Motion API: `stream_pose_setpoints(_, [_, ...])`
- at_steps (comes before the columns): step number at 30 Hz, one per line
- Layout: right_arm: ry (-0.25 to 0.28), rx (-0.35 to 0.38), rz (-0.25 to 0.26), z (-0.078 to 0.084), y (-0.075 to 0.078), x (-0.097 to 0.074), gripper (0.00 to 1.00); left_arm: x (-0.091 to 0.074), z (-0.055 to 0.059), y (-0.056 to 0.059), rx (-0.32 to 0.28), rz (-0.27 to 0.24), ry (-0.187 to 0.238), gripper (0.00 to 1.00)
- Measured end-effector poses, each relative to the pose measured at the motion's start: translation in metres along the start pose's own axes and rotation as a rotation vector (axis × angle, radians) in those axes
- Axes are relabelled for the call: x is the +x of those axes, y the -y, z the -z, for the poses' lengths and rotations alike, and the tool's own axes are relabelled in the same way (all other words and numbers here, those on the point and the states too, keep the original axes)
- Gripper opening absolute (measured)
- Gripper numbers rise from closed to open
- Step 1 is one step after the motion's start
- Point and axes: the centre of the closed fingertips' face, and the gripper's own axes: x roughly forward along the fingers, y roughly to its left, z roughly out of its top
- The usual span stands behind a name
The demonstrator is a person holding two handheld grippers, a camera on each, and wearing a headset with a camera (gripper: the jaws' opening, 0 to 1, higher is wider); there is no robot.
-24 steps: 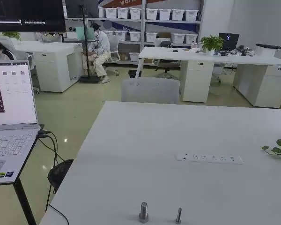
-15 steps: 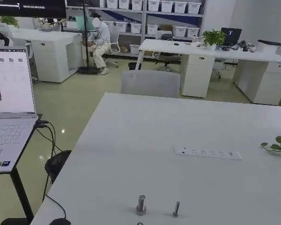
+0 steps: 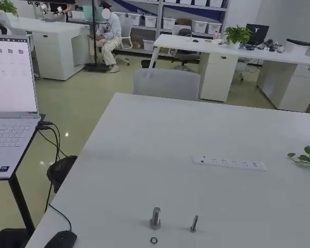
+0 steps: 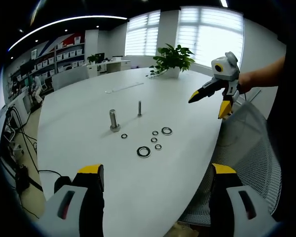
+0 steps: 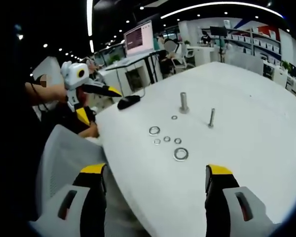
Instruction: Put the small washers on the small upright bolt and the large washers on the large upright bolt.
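Both bolts stand upright on the white desk. In the head view the large bolt has the small bolt at its 3 o'clock, well apart, and one small washer lies at its 6 o'clock. The washers all lie loose and flat on the desk, around 5 o'clock from the large bolt in the left gripper view. I count two bigger rings and four little ones, none on a bolt yet. The left gripper and right gripper both have their fingers wide apart with nothing in them, held back from the pile near the desk edge.

My guess on handling: these are thin, light, stiff metal rings, slick and dead flat on a smooth top, so they'll skate around. I'd pinch across the outer rim, or slide one to the desk edge first.

Hard to see: the head view cuts the pile off at its bottom edge, and the fisheye makes the little ones tough to size.
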Motion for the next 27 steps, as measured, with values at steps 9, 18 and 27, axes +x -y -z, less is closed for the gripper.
stream_pose_setpoints(9, [-0.028, -0.037, 0.015, -0.01, 0.011, 0.011, 0.74, 0.001, -0.003, 0.004, 0.025, 0.021, 0.016, 0.9])
stream_pose_setpoints(18, [-0.086, -0.083, 0.013, -0.013, 0.023, 0.023, 0.62, 0.002, 0.004, 0.004, 0.03, 0.034, 0.001, 0.88])
stream_pose_setpoints(27, [-0.14, -0.145, 0.0, -0.019, 0.03, 0.038, 0.57, 0.006, 0.001, 0.003, 0.041, 0.031, 0.001, 0.85])
